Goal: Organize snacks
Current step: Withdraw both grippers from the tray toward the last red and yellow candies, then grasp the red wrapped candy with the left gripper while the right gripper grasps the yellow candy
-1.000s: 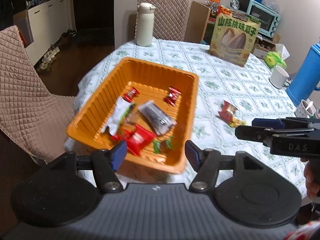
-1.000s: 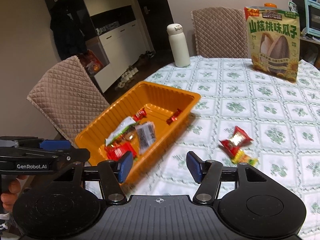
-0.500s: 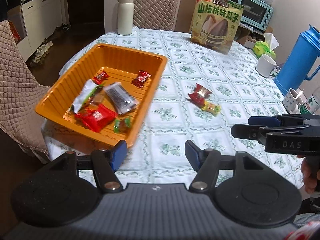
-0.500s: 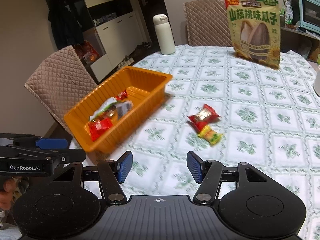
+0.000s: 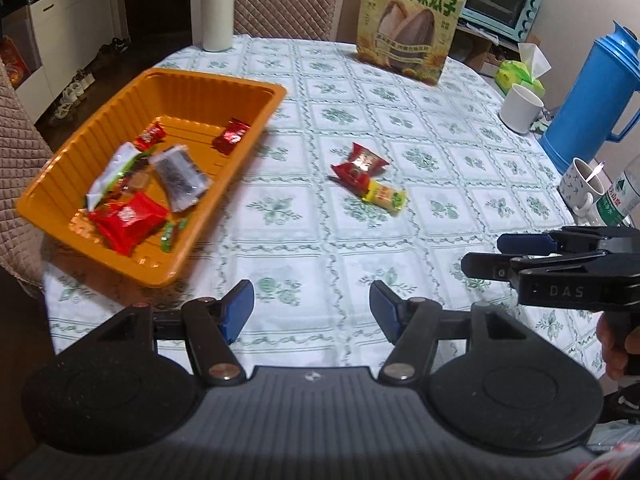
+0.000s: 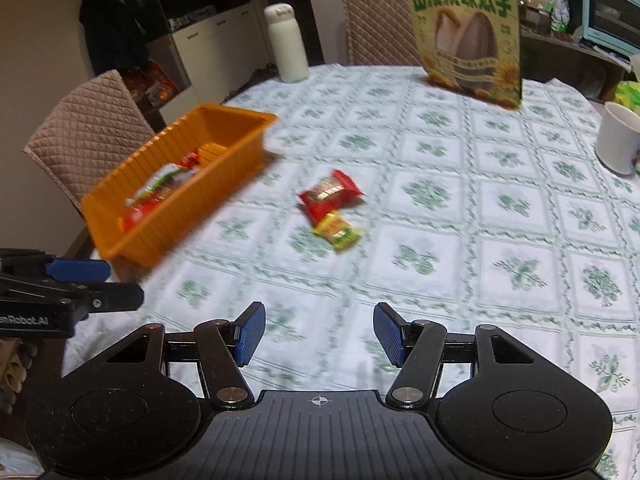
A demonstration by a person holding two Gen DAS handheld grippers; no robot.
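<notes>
Right of the orange tray (image 5: 120, 98), apart from it on the green-patterned tablecloth (image 5: 440, 208), lie a red snack packet (image 5: 359, 165) and a yellow snack bar (image 5: 386, 196), touching end to end. Together they form a line running away from the tray's near corner, the yellow bar nearer the grippers. The tray holds several wrapped snacks, its long axis slanting toward the white bottle (image 5: 217, 8). The left gripper (image 5: 311, 310) and right gripper (image 6: 319, 333) both hover wide open, gripping nothing.
</notes>
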